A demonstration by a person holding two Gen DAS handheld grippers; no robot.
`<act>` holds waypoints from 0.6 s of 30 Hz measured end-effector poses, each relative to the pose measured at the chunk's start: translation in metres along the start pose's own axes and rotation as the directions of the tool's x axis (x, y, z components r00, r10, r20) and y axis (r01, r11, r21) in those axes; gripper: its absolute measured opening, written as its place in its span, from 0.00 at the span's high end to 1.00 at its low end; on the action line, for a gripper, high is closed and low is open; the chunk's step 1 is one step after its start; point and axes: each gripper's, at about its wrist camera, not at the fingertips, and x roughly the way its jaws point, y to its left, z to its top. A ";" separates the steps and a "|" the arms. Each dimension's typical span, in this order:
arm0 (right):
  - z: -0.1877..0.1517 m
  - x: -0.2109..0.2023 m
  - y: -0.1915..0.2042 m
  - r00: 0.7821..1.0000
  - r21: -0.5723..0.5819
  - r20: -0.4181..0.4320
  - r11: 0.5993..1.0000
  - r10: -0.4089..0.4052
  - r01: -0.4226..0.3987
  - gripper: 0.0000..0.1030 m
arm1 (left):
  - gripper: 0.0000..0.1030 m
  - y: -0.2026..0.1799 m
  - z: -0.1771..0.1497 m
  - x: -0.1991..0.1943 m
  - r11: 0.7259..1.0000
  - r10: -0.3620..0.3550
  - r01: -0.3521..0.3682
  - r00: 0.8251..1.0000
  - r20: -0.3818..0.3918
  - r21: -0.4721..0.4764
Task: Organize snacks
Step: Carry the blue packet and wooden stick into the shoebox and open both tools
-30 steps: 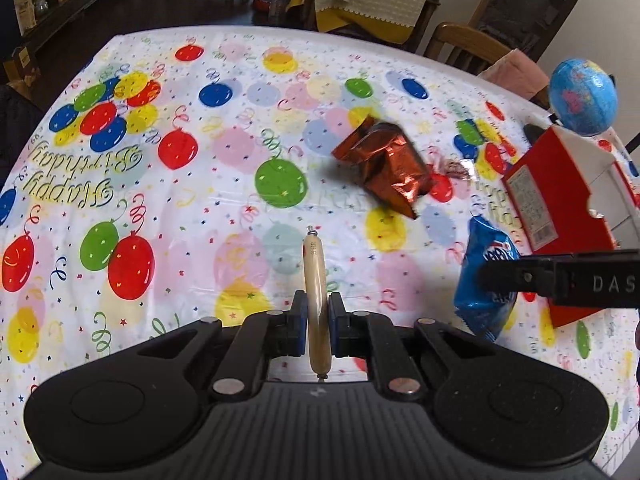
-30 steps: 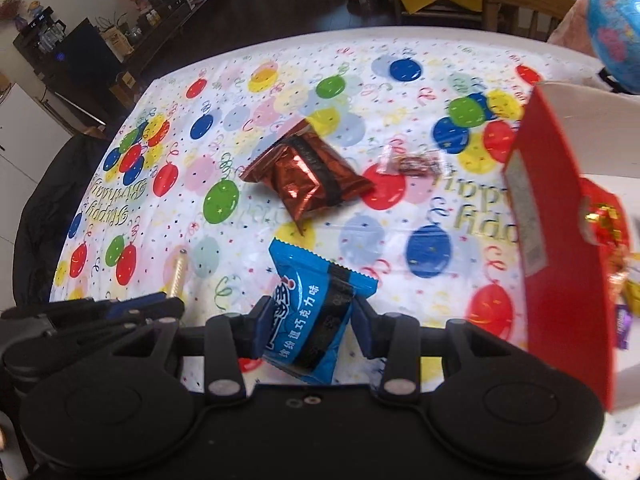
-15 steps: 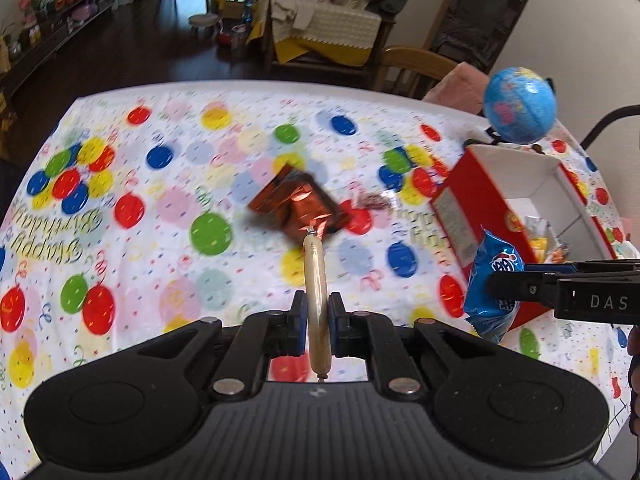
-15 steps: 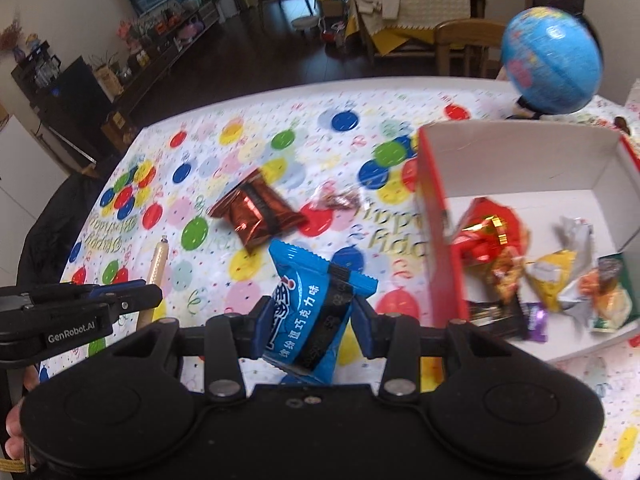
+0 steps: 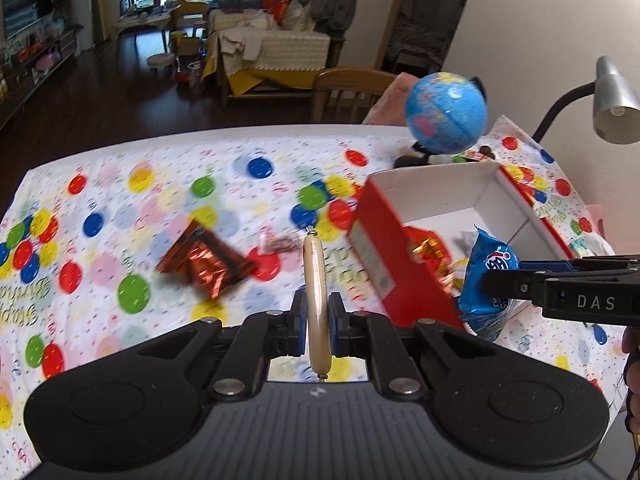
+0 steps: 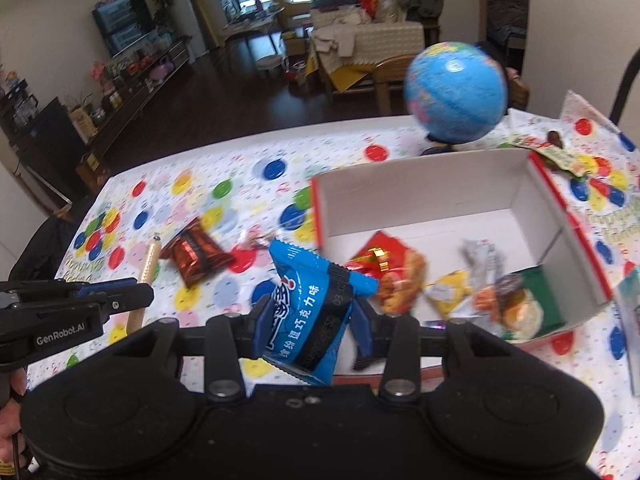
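Observation:
My left gripper (image 5: 317, 326) is shut on a tan sausage stick (image 5: 315, 280) that points forward, held above the balloon tablecloth, left of the red box (image 5: 384, 256). My right gripper (image 6: 311, 320) is shut on a blue snack packet (image 6: 316, 300), held near the box's (image 6: 320, 216) front left corner. The box has white inner walls and holds several wrapped snacks (image 6: 400, 268). A brown foil packet (image 5: 204, 262) and a small clear-wrapped candy (image 5: 280, 243) lie on the cloth left of the box. In the left wrist view the right gripper (image 5: 504, 284) shows at the right edge with the blue packet (image 5: 490, 268).
A blue globe (image 6: 454, 92) stands just behind the box. A silver desk lamp (image 5: 612, 100) hangs over the right side. More wrappers (image 6: 556, 156) lie behind the box's right corner. A wooden chair (image 5: 352, 84) sits at the table's far edge.
Both grippers have risen and swung right toward the red box, each keeping its snack. The box's inside and the globe have come into view; the brown packet now lies off to the left.

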 end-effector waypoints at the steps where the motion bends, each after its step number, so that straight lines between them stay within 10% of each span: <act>1: 0.000 -0.003 -0.006 1.000 0.005 0.005 1.000 -0.004 0.004 0.61 | 0.90 -0.006 0.002 0.001 1.000 -0.002 0.002 1.000 0.002 0.003; 18: 0.013 -0.008 -0.109 0.988 0.069 0.046 0.988 -0.144 0.141 0.61 | 0.90 -0.096 0.027 0.042 0.996 -0.028 0.030 0.999 -0.028 0.082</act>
